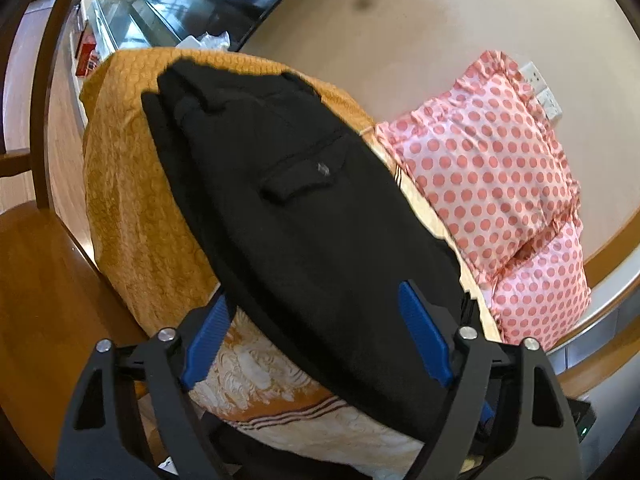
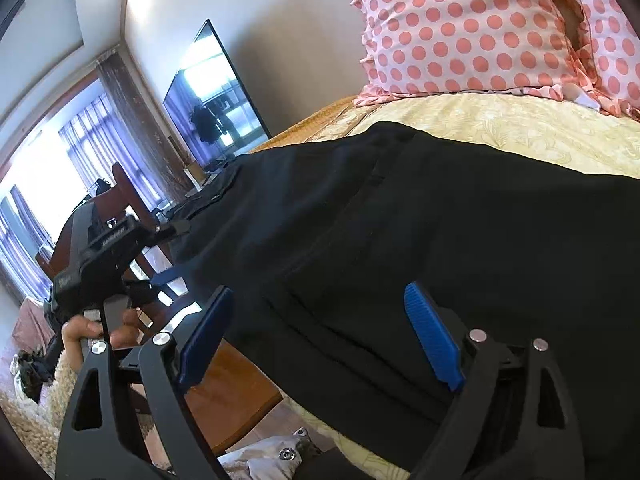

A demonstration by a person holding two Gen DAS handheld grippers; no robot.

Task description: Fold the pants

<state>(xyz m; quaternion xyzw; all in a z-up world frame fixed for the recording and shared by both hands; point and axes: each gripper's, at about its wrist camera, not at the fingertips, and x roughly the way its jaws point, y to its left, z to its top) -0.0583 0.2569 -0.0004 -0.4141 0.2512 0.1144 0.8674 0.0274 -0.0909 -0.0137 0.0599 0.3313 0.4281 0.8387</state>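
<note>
Black pants (image 1: 288,200) lie on a bed with an orange-and-cream bedspread (image 1: 132,200), a back pocket with a button facing up. My left gripper (image 1: 316,312) is open, its blue pads (image 1: 424,340) straddling the near edge of the pants. In the right wrist view the pants (image 2: 440,220) spread across the bed. My right gripper (image 2: 320,308) is open, its blue pads (image 2: 432,340) on either side of the pants' near edge. The left gripper (image 2: 172,256) shows at the left of that view, held by a hand (image 2: 80,332), near the pants' far end.
Two pink polka-dot pillows (image 1: 492,176) lie at the head of the bed, also in the right wrist view (image 2: 472,28). A TV (image 2: 216,92) hangs on the wall. Wooden floor (image 1: 44,300) lies beside the bed. A wooden chair (image 2: 128,196) stands by the window.
</note>
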